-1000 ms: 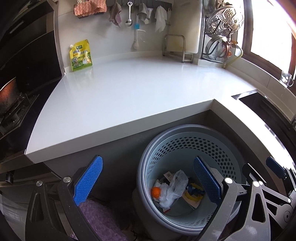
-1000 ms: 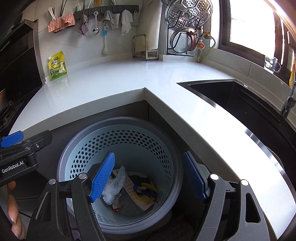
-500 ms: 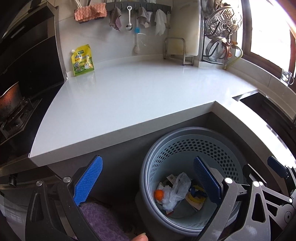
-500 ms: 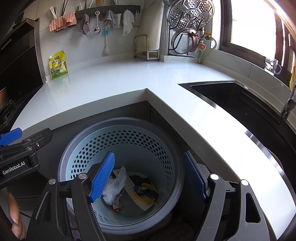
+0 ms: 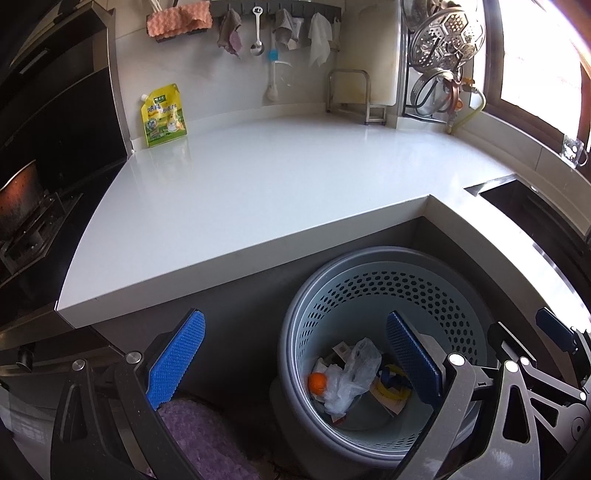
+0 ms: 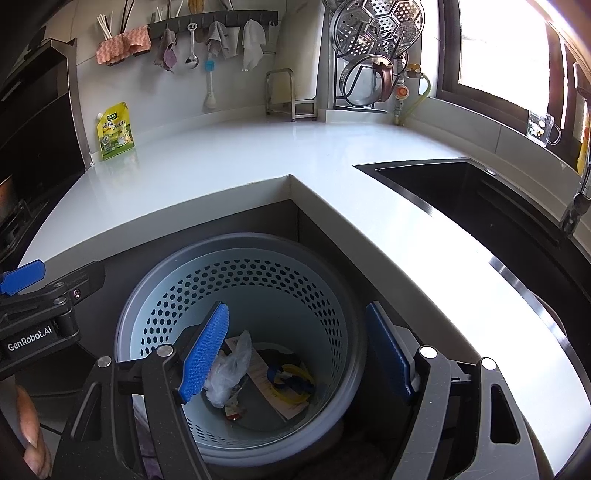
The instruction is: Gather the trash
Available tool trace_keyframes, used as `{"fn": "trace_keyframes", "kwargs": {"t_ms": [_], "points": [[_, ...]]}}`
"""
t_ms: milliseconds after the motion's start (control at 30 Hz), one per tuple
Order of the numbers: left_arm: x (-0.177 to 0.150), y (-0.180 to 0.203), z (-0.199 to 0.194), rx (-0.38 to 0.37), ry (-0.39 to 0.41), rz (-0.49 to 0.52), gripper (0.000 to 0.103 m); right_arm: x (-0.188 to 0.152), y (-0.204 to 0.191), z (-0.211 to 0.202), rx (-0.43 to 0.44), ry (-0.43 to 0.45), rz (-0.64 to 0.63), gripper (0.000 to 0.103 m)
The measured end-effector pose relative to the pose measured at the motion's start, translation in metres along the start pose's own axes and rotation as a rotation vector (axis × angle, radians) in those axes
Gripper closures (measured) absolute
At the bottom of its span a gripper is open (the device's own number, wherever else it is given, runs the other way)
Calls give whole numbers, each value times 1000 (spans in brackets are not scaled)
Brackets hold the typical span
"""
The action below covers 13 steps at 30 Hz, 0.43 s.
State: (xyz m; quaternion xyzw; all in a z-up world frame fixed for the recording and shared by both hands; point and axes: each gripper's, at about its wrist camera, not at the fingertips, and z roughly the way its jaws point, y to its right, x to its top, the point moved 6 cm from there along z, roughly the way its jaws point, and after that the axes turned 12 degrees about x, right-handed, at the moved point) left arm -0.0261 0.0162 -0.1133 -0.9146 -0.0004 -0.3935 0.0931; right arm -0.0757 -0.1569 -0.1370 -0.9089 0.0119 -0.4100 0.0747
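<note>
A grey perforated trash basket (image 5: 369, 295) stands on the floor in the inner corner of the counter; it also shows in the right wrist view (image 6: 240, 280). Inside lie a clear plastic bag (image 5: 351, 376), an orange ball (image 5: 317, 382), papers and a yellow-blue wrapper (image 6: 291, 376). My left gripper (image 5: 291, 354) is open and empty, above the basket's left rim. My right gripper (image 6: 295, 354) is open and empty, directly over the basket. A yellow-green pouch (image 5: 164, 116) stands on the white counter (image 5: 277, 177) against the back wall.
A dark sink (image 6: 480, 199) is sunk in the counter at the right. A stove with a pan (image 5: 22, 206) is at the left. Cloths and utensils hang on a wall rail (image 5: 258, 22). A purple mat (image 5: 199, 443) lies on the floor.
Both grippers have risen and pulled back a little from the basket, so more of the counter shows. Both stay open and empty.
</note>
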Motion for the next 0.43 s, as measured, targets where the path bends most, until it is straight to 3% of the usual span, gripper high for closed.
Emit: {"fn": "trace_keyframes", "kwargs": {"t_ms": [433], "points": [[-3, 3, 2, -3, -10, 7, 6, -1, 0, 1, 0, -2, 2, 30]]}}
